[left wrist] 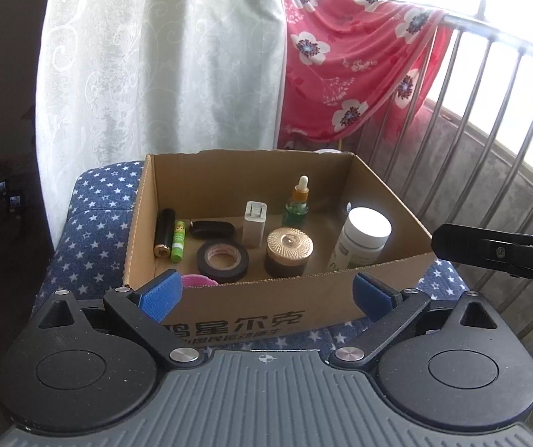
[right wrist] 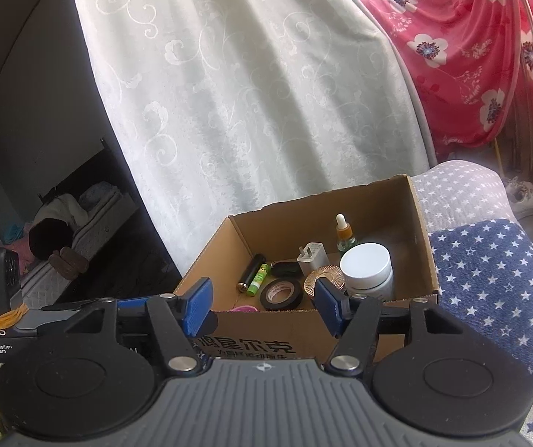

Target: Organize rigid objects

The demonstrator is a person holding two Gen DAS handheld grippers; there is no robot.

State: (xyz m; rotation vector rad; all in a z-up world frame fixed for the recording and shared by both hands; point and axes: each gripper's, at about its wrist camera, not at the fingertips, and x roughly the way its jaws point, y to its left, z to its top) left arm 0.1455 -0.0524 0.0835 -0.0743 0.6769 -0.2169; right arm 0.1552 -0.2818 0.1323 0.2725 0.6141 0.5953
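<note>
An open cardboard box (left wrist: 303,298) (right wrist: 266,335) stands on a star-patterned blue cushion. Inside are a black tape roll (left wrist: 223,260) (right wrist: 283,293), a gold-lidded jar (left wrist: 289,255) (right wrist: 324,279), a white-capped bottle (left wrist: 363,238) (right wrist: 368,268), a dropper bottle (left wrist: 298,201) (right wrist: 344,232), a white charger (left wrist: 254,223) (right wrist: 313,257), a black tube (left wrist: 164,232), a green tube (left wrist: 178,240) (right wrist: 258,278), a black fob (left wrist: 212,229) and something pink (left wrist: 195,281). My left gripper (left wrist: 266,296) is open and empty before the box's near wall. My right gripper (right wrist: 262,307) is open and empty above that wall.
A white curtain (left wrist: 162,59) hangs behind the box. A red floral cloth (left wrist: 352,59) drapes over a metal railing (left wrist: 490,119) at the right. The star cushion (right wrist: 490,290) extends right of the box. The right gripper's arm (left wrist: 497,253) shows at the right of the left wrist view.
</note>
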